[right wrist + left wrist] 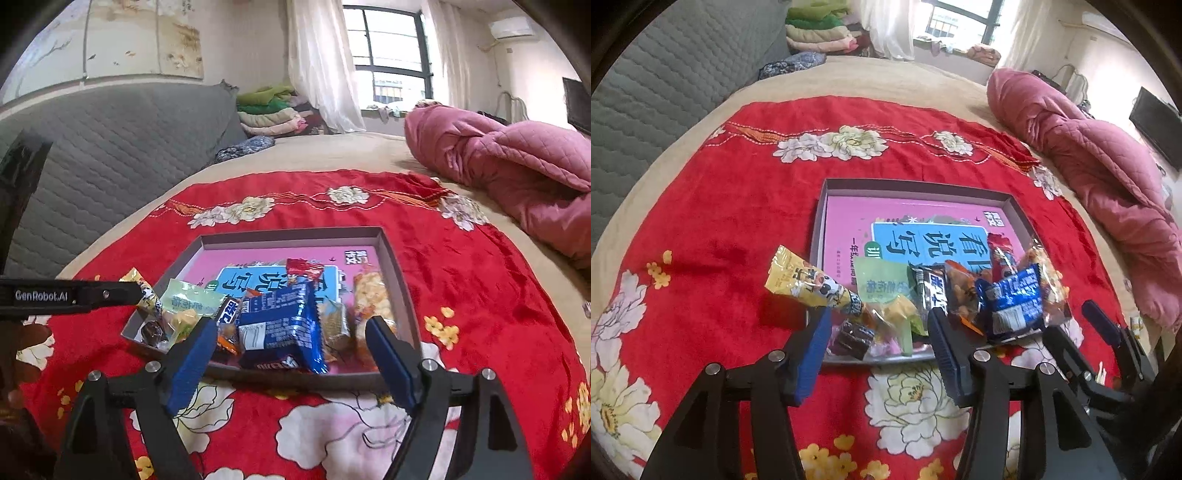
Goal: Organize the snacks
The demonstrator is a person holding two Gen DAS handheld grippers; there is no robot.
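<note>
A shallow grey box (916, 186) (295, 233) with a pink book in its bottom lies on a red flowered cloth. Several snack packets sit along its near edge: a yellow cow-print packet (801, 282) (147, 295) leaning over the left rim, a green packet (882, 284) (192, 301), a dark chocolate (851, 338), a blue packet (1015, 299) (277, 325), a red packet (304, 269) and an orange cracker packet (371, 299). My left gripper (879, 325) is open just before the box's near edge. My right gripper (291, 336) is open around the blue packet, not touching it.
The red cloth (738, 206) covers a beige bed. A crumpled pink quilt (1100, 166) lies at the right. A grey padded headboard (110, 147) stands at the left, with folded bedding (269, 110) behind. The right gripper shows at the right in the left wrist view (1108, 332).
</note>
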